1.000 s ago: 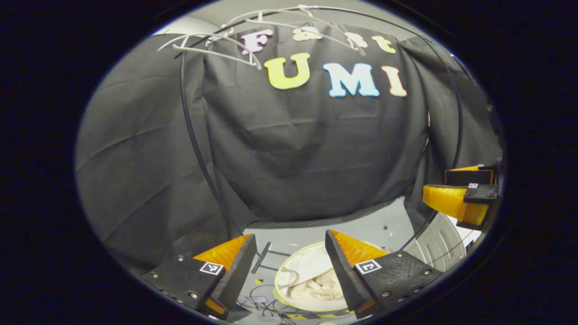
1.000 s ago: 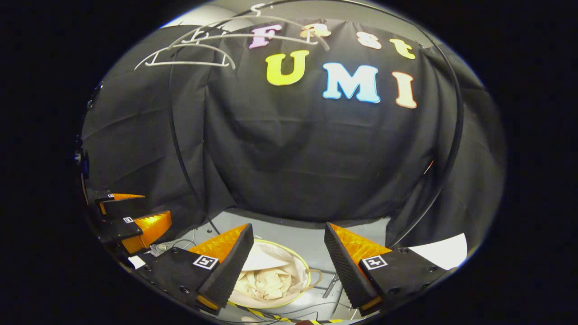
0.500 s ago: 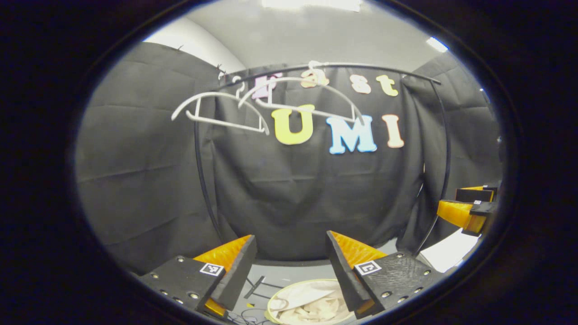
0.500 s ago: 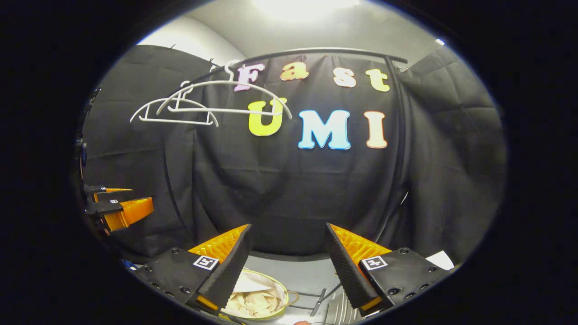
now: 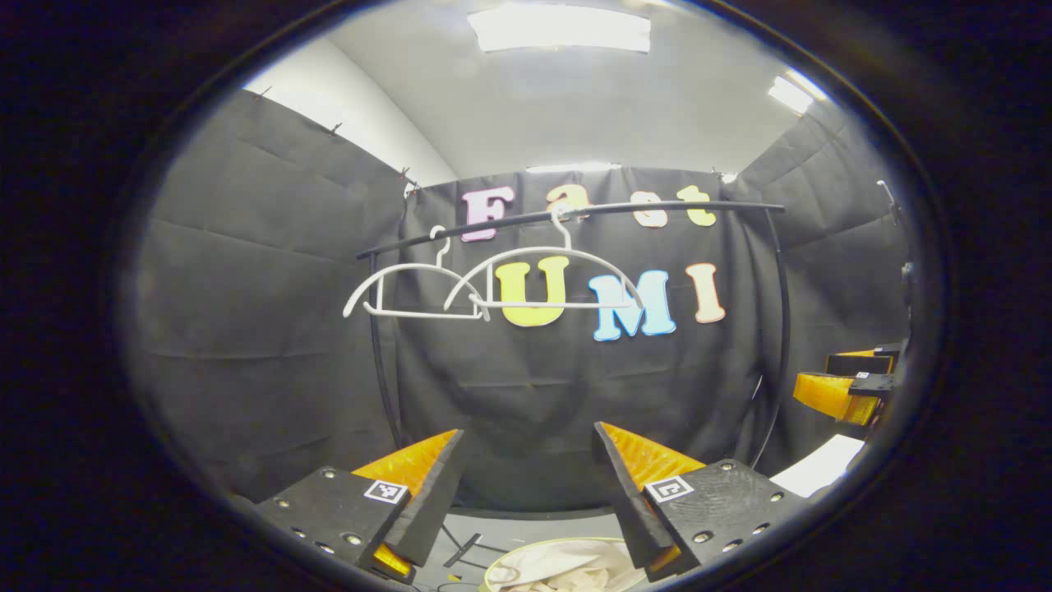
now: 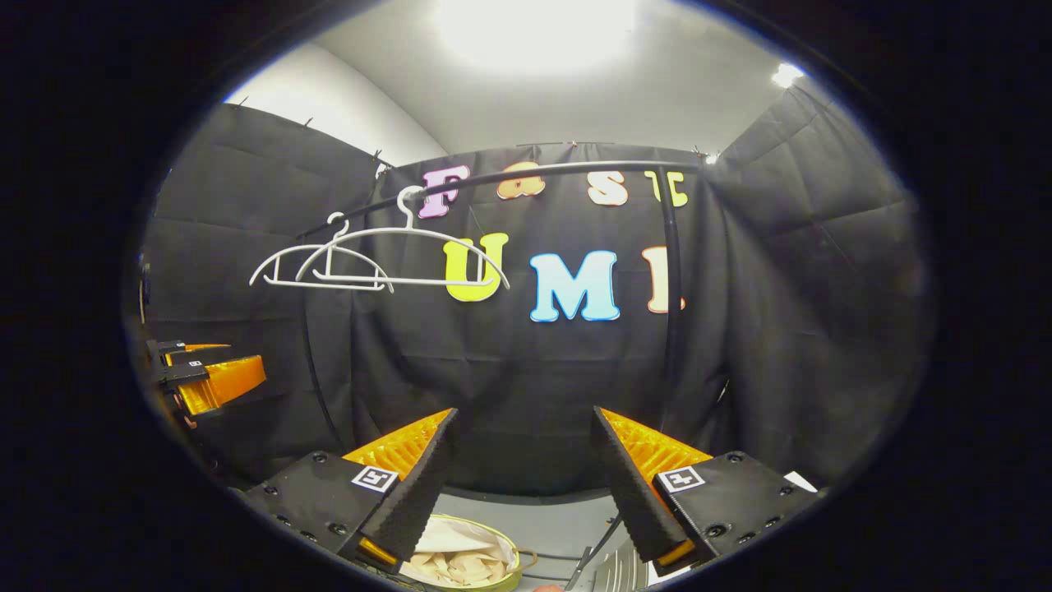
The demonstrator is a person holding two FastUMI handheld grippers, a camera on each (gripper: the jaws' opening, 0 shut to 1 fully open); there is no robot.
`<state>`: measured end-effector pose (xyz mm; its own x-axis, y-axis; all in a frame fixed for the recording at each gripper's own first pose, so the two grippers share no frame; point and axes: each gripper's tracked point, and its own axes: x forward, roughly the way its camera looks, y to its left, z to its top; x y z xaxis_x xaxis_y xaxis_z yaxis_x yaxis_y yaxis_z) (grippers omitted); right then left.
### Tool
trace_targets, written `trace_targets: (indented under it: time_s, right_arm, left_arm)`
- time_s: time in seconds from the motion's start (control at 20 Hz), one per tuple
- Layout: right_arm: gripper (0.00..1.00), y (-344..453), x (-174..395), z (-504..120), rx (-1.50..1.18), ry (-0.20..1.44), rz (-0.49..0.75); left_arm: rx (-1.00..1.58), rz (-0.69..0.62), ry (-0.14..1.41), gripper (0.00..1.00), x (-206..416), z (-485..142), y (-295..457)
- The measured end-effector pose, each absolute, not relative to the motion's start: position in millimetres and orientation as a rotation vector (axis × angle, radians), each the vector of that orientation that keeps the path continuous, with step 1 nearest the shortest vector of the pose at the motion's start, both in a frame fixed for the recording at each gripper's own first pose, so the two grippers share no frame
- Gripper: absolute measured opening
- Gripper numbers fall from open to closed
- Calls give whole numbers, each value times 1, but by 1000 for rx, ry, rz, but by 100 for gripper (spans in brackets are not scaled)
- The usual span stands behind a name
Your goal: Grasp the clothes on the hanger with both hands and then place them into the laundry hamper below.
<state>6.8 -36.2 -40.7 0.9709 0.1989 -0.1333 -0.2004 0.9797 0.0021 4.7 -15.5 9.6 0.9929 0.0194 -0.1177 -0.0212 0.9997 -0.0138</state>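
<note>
The clothes (image 6: 456,561) lie in the hamper (image 6: 511,569) below — soft, light and floppy, best pinched at a thick fold. Both hangers (image 5: 493,284) are bare. The left gripper (image 5: 526,493) and the right gripper (image 6: 522,485) gape wide, holding nothing.

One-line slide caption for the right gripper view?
Right gripper open and empty above the hamper holding cream clothes, two bare white hangers on the rail.

White hangers (image 5: 493,288) on a black rail (image 5: 575,215); cream clothes (image 6: 456,563) in a yellow-rimmed hamper (image 6: 501,549).
</note>
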Motion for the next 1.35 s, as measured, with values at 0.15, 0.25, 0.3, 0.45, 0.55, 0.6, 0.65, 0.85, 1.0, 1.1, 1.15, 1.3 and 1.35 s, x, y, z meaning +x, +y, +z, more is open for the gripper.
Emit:
trace_targets:
  time_s: [0.15, 0.25, 0.3, 0.45, 0.55, 0.6, 0.65, 0.85, 1.0, 1.1, 1.15, 1.3, 1.35]
  right_arm:
    - [96, -40, -6, -28, -22, 88, 200]
    - [97, -37, -15, -24, -16, 82, 210]
    - [99, -36, -18, -22, -16, 77, 212]
    - [99, -39, -21, -20, -31, 67, 210]
    - [97, -41, -22, -21, -27, 72, 209]
    - [99, -42, -23, -22, -25, 77, 205]
    - [97, -44, -23, -22, -23, 77, 201]
    - [99, -46, -23, -16, -26, 65, 198]
    - [99, -47, -21, -14, -36, 63, 195]
    - [99, -47, -20, -13, -37, 58, 196]
    - [99, -46, -18, -12, -37, 55, 195]
    - [99, -44, -14, -9, -42, 44, 197]
    - [99, -44, -13, -9, -44, 40, 197]
  left_arm:
    - [-8, 13, 89, 89, -1, 29, -18]
    - [-17, 12, 83, 89, -16, 36, -16]
    - [-24, 13, 77, 89, -21, 39, -15]
    - [-32, 2, 69, 89, -28, 43, -13]
    - [-24, -4, 67, 89, -27, 43, -14]
    - [-20, -4, 63, 89, -29, 46, -15]
    - [-17, -7, 57, 89, -30, 49, -17]
    - [-35, -13, 52, 89, -35, 52, -17]
    - [-29, -15, 52, 88, -32, 51, -14]
    - [-26, -17, 45, 88, -32, 52, -14]
    - [-24, -20, 44, 88, -31, 53, -15]
    - [-14, -20, 37, 88, -28, 54, -15]
    - [-15, -18, 34, 88, -24, 54, -14]
